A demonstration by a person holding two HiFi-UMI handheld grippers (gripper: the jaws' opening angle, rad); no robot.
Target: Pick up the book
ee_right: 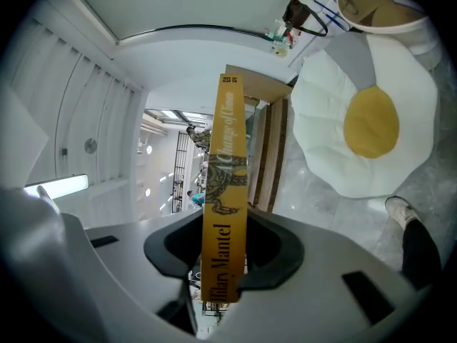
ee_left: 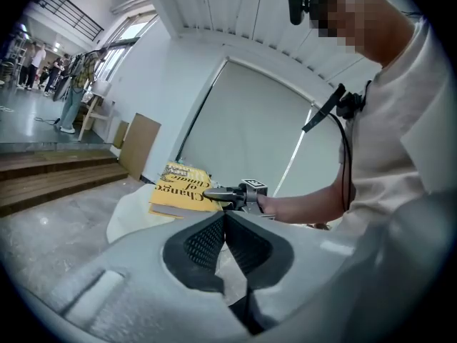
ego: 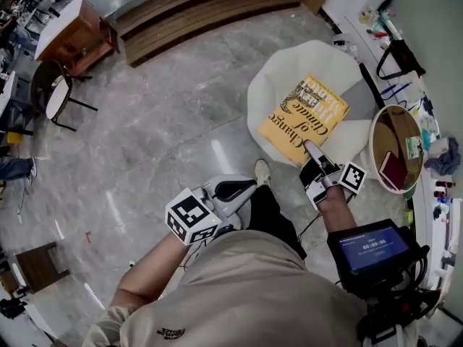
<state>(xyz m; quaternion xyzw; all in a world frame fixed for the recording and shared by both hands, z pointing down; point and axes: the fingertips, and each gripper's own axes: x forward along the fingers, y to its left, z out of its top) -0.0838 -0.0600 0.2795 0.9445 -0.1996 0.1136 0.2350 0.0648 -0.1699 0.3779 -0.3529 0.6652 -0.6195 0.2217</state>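
Observation:
A yellow book (ego: 304,118) hangs in the air over a white fried-egg-shaped cushion (ego: 289,67) on the floor. My right gripper (ego: 312,152) is shut on the book's near edge. In the right gripper view the yellow spine (ee_right: 225,191) stands upright between the pads (ee_right: 265,252), and the cushion's yolk (ee_right: 371,123) shows bare below. My left gripper (ego: 235,191) is held low in front of my body, jaws together and nothing between them. From the left gripper view (ee_left: 225,219) I see the book (ee_left: 178,190) held flat by the right gripper (ee_left: 214,193).
A round wood-rimmed basket (ego: 376,150) with a dark red book stands right of the cushion, beside a cluttered shelf. Wooden steps (ego: 202,13) run along the far side. A chair (ego: 58,92) and a desk (ego: 72,31) stand far left. My shoe (ego: 262,170) is beside the cushion.

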